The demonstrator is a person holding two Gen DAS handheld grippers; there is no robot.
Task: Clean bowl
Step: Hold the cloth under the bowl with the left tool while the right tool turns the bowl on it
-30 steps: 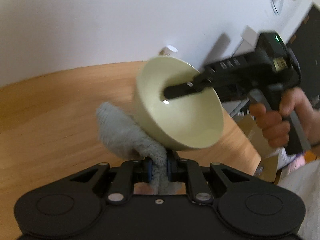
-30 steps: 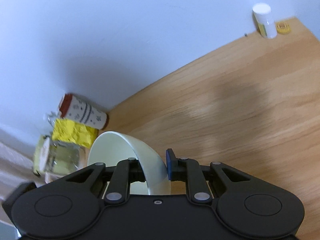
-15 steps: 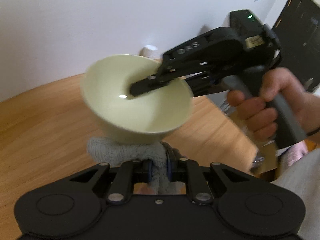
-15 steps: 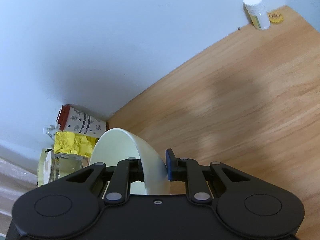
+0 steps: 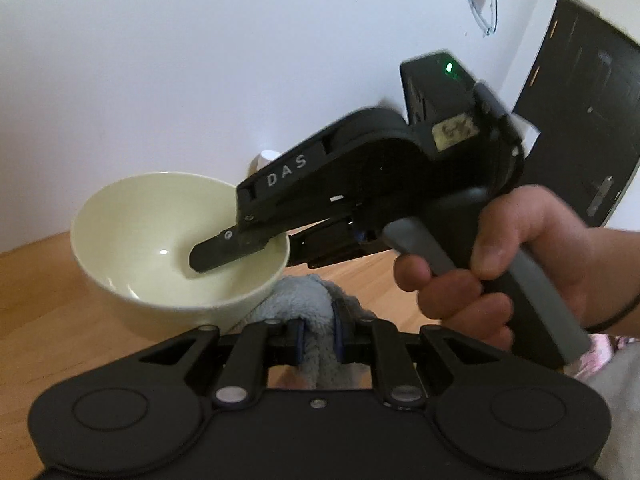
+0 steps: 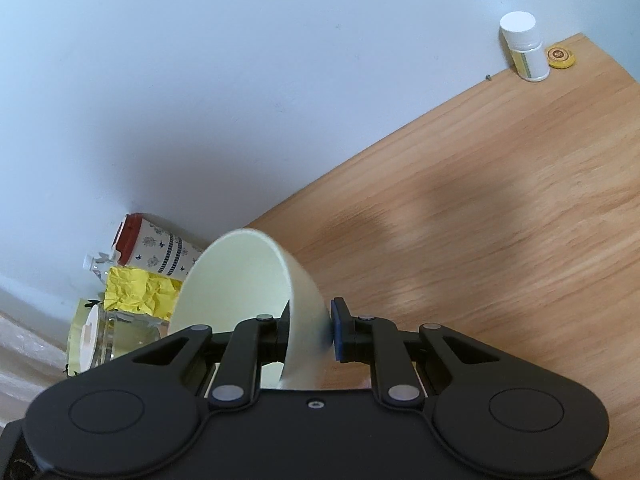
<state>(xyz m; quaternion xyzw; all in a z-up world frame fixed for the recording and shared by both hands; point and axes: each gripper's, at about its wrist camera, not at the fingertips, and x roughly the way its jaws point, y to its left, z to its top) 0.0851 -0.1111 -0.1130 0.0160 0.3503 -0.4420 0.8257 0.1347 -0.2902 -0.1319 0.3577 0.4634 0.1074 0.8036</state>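
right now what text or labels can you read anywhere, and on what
"DAS": white letters on the right tongs, on the black body above the bowl.
Pill bottle label: too small to read.
Yellow tin lid: print blurred, unreadable.
Patterned cup: decoration only, no words.

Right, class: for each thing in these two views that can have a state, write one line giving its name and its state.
Bowl: held off the table, rim pinched, inside looks empty.
Cloth: bunched, clamped, beside the bowl's outer wall; contact unclear.
Left gripper: shut on the cloth.
Right gripper: shut on the bowl's rim, one finger inside.
White bottle: upright, capped.
Patterned tin: red lid on.
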